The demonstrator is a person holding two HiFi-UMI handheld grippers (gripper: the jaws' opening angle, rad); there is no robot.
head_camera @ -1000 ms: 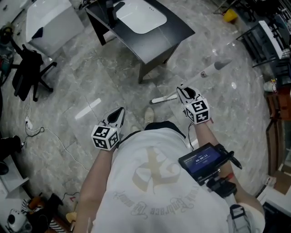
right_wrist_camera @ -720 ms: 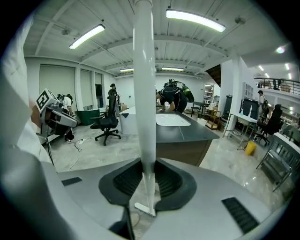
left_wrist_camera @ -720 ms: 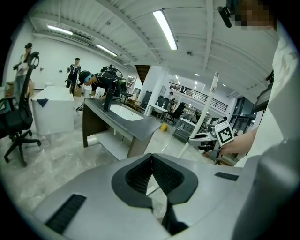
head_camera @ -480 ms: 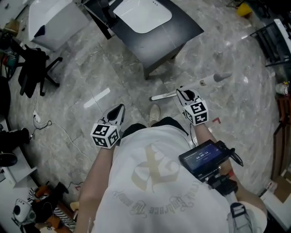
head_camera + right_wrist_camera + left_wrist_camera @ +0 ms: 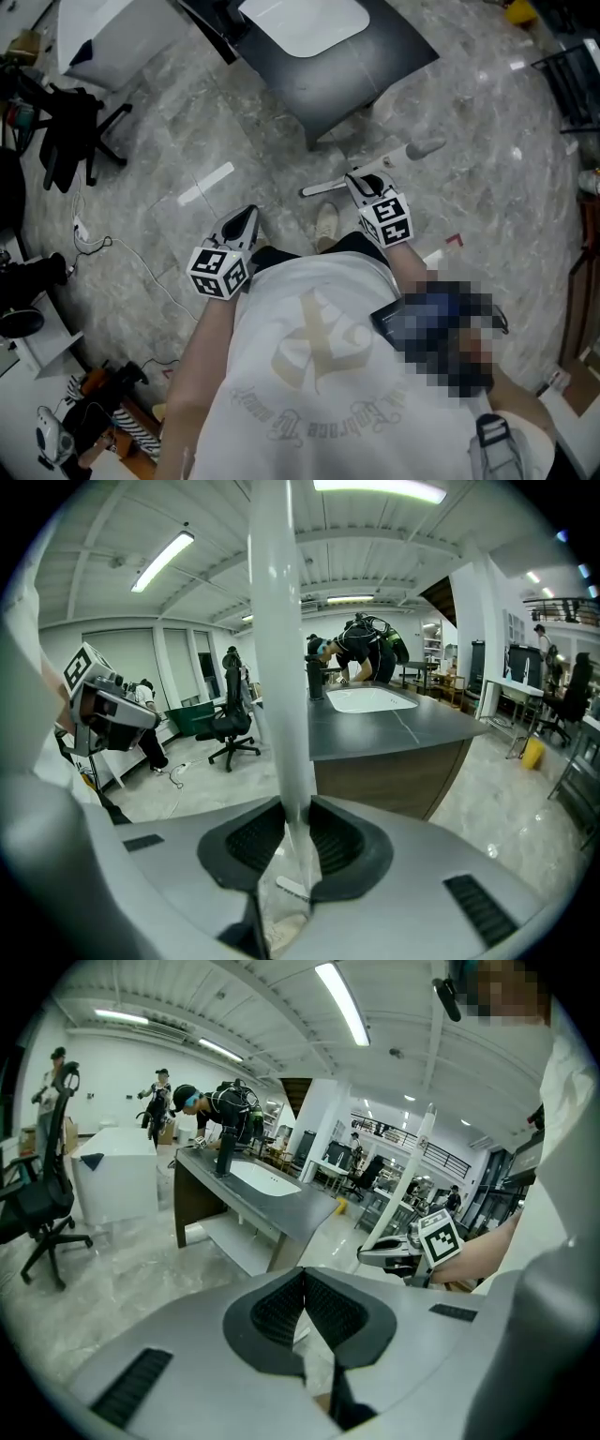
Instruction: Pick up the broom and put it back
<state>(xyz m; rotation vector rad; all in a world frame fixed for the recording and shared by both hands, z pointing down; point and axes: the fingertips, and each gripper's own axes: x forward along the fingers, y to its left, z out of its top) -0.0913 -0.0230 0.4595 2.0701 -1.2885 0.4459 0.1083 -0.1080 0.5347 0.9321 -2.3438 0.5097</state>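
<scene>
The broom shows as a long white handle [image 5: 412,150] slanting above the marble floor in the head view; its brush end is out of sight. My right gripper [image 5: 360,180] is shut on the handle partway along. In the right gripper view the white handle [image 5: 279,667] rises straight up from between the dark pads [image 5: 330,836]. My left gripper [image 5: 250,215] hangs to the left of the person's body, away from the broom. Its pads [image 5: 281,1309] meet with nothing between them. The left gripper view also catches the right gripper [image 5: 398,1253] and the handle [image 5: 405,1180].
A dark desk [image 5: 361,70] with a white inset basin stands just beyond the broom. A black office chair [image 5: 66,131] and a white box [image 5: 108,37] are at the upper left. Cables [image 5: 122,258] trail on the floor at left. A person bends over the desk [image 5: 361,653].
The right gripper has come down and nearer the desk with the handle still in it. The left gripper has drifted a little across the floor. Both jaws stand as before.
</scene>
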